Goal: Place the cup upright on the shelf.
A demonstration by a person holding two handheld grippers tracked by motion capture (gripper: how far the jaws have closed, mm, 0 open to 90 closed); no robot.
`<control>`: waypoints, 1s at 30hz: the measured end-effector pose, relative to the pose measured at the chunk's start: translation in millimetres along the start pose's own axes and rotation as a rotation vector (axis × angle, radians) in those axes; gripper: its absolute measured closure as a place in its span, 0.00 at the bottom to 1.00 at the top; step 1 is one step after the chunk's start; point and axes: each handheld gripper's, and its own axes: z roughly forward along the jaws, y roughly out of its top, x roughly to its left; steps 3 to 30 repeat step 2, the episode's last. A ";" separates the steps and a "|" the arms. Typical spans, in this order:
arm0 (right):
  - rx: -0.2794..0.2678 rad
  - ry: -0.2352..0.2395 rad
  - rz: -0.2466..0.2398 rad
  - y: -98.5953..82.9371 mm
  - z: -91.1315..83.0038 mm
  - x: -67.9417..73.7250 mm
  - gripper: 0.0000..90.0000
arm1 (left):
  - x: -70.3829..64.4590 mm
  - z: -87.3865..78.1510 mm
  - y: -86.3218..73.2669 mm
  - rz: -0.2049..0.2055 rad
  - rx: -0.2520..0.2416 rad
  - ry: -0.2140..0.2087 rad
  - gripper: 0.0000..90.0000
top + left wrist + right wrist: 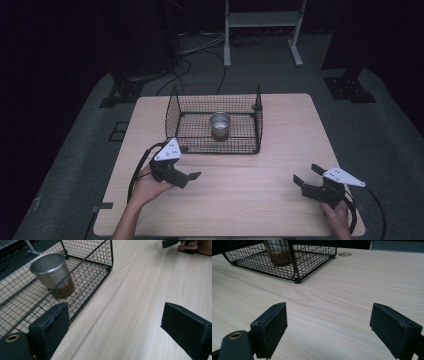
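Cup (220, 124) stands upright inside the wire basket (172, 107) on the bench (250, 190), left claw (191, 162) and right claw (306, 174) both released, holding nothing.

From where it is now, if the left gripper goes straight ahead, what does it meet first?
Probably bare table: the left gripper points past the basket's corner, towards the right gripper far across. Depth is unclear.

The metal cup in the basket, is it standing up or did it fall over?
Standing up. The metal cup rests on its base inside the wire basket, round mouth facing upward.
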 end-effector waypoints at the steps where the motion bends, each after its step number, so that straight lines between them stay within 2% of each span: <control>1: 0.000 0.000 0.000 0.0 0.0 -0.1 0.15 | -2.1 0.0 -2.6 -0.002 -0.007 -0.002 0.08; 30: 0.000 0.001 0.000 0.0 0.0 -0.2 0.15 | -4.2 0.0 -5.2 -0.003 -0.008 -0.001 0.08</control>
